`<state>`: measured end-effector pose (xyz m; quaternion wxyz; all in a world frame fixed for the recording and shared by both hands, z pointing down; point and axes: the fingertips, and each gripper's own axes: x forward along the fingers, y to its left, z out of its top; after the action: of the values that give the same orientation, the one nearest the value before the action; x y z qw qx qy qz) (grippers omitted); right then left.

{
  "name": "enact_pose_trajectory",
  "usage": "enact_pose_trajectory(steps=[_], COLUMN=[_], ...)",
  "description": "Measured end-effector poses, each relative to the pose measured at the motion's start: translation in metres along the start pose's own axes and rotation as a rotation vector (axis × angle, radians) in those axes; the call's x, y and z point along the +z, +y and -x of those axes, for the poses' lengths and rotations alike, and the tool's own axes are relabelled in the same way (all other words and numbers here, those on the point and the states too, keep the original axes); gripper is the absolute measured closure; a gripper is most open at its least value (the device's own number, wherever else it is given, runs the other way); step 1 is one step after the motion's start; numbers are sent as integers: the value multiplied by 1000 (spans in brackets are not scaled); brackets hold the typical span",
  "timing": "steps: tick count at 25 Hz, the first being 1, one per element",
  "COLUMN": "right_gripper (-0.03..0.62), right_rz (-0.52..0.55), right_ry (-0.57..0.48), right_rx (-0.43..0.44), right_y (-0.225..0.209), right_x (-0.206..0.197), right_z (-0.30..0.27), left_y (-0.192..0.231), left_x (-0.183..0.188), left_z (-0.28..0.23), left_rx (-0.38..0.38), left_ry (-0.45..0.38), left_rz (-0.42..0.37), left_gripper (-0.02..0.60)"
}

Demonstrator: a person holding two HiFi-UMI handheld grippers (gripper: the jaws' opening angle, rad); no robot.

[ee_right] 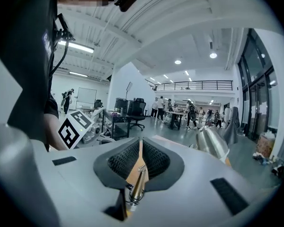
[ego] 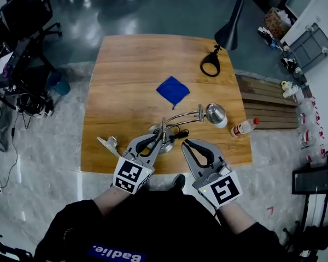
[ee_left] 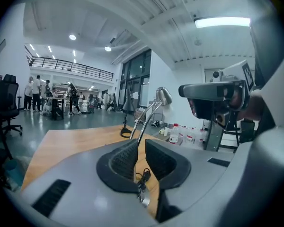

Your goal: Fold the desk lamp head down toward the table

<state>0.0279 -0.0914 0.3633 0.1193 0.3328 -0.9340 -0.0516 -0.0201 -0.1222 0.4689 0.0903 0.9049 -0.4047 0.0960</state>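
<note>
A chrome desk lamp (ego: 181, 118) stands at the table's near edge, its two thin arms reaching right to the silver head (ego: 216, 113), which hangs low over the wood. My left gripper (ego: 160, 135) sits over the lamp's round base, just short of the upright post. In the left gripper view its jaws (ee_left: 139, 144) stand a narrow slit apart, bare wood between them and the lamp arms (ee_left: 146, 119) rising just beyond. My right gripper (ego: 187, 143) is shut on nothing, right of the base. In the right gripper view, the lamp head (ee_right: 212, 144) lies to the right.
A blue cloth (ego: 173, 90) lies mid-table. A black lamp (ego: 229, 30) with a ring base (ego: 210, 65) stands at the far right corner. A small bottle (ego: 243, 127) lies near the right edge, and a small grey object (ego: 109, 143) at the front left.
</note>
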Motion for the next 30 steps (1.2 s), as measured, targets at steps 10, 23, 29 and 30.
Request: enact_pose_trajectory(steps=[10,23,29,30], right_gripper=[531,428,428,428], right_rz=[214,674,924,953], right_ry=[180,497,666,693], right_rx=[30,-93,-133,-132], right_y=[-8,-20,-36,-39], right_x=[-8,-27,-38,-41], right_z=[-7,-24,-36,-37], left_y=[16,20,20,19], left_x=[-31,-61,-70,-71], left_z=[-27,-58,-67,-68], left_rx=[33,-24,-53,-56], left_ry=[74,141,173,174], left_rz=[14,-29,-48,-48], left_gripper=[453,410,410,410])
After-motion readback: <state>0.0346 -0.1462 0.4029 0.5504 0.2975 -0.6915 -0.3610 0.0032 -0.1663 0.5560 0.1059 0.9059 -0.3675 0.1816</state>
